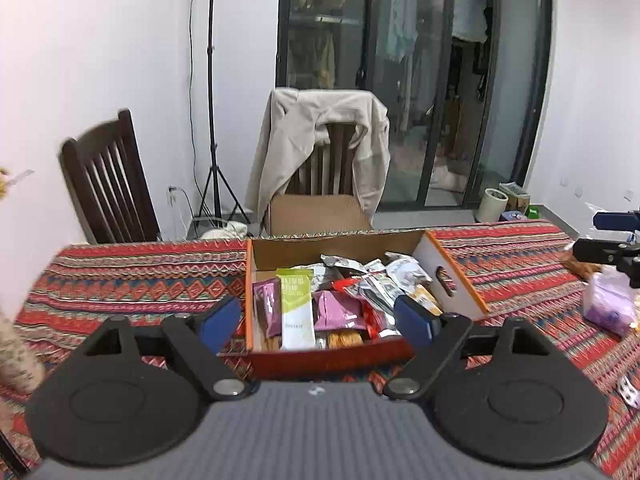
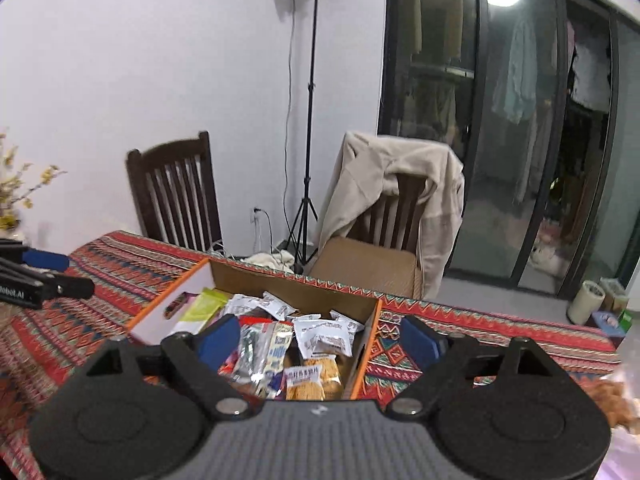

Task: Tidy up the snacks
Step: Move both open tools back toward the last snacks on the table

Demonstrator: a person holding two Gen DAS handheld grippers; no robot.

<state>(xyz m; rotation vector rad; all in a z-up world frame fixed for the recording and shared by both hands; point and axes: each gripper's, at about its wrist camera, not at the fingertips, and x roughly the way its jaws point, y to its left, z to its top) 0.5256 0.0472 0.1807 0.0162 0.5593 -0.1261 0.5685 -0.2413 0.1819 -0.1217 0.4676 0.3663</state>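
White wall, dark chairs, glass doors behind; under you the patterned worktop point(image 1: 132, 276). The box point(image 1: 456, 280) sits dead ahead of your left claw point(image 1: 318, 322), jaws spread wide and empty, straddling its near wall. Your right claw point(image 2: 320, 342) is also spread and empty, over the box's right end. Snacks are piled inside. The green bar point(image 1: 297, 308) lies lengthwise toward you, straight off the left claw, so I'd say that hand is nearer. A purple bag point(image 1: 610, 304) waits loose, right.
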